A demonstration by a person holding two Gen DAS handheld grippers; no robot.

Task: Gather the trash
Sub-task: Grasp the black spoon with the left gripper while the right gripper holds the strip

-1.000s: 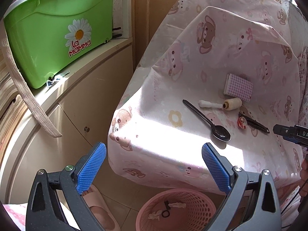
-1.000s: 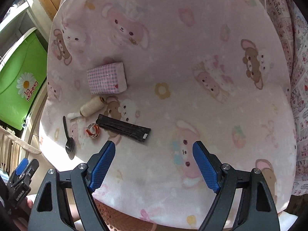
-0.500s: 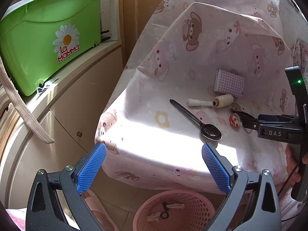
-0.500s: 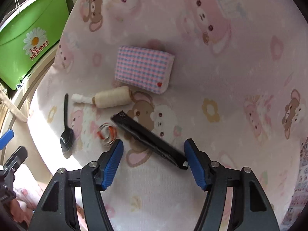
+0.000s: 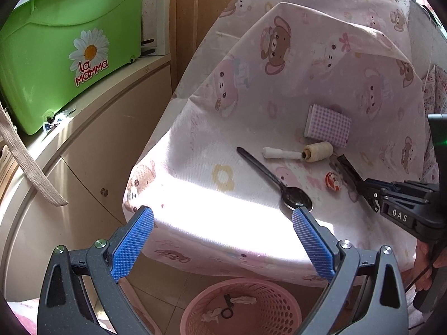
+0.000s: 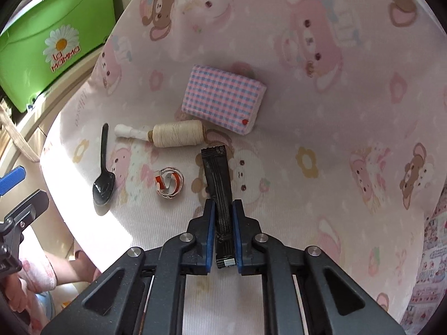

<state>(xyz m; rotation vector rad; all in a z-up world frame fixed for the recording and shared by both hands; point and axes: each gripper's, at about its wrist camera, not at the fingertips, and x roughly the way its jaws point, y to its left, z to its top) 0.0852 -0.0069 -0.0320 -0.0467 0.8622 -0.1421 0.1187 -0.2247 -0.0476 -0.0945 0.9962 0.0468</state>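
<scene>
My right gripper point(image 6: 223, 209) is shut on a long black sachet wrapper point(image 6: 218, 173) that lies on the pink bear-print table cover point(image 6: 307, 195); it also shows from the side in the left wrist view point(image 5: 368, 192), clamped on the wrapper point(image 5: 347, 169). A small red-and-white tape ring point(image 6: 168, 182) lies left of the wrapper. My left gripper point(image 5: 222, 237) is open and empty, held off the table's front edge above a pink mesh bin point(image 5: 243, 307) that holds a few scraps.
A black plastic spoon point(image 6: 102, 173), a cream thread spool point(image 6: 177, 134) with a white rolled scrap point(image 6: 127, 131), and a checked tissue pack point(image 6: 223, 100) lie on the table. A green La Mamma box point(image 5: 64, 53) sits on a cabinet at left.
My right gripper moved down onto the black wrapper and closed on it. My left gripper stayed open, drifting slightly.
</scene>
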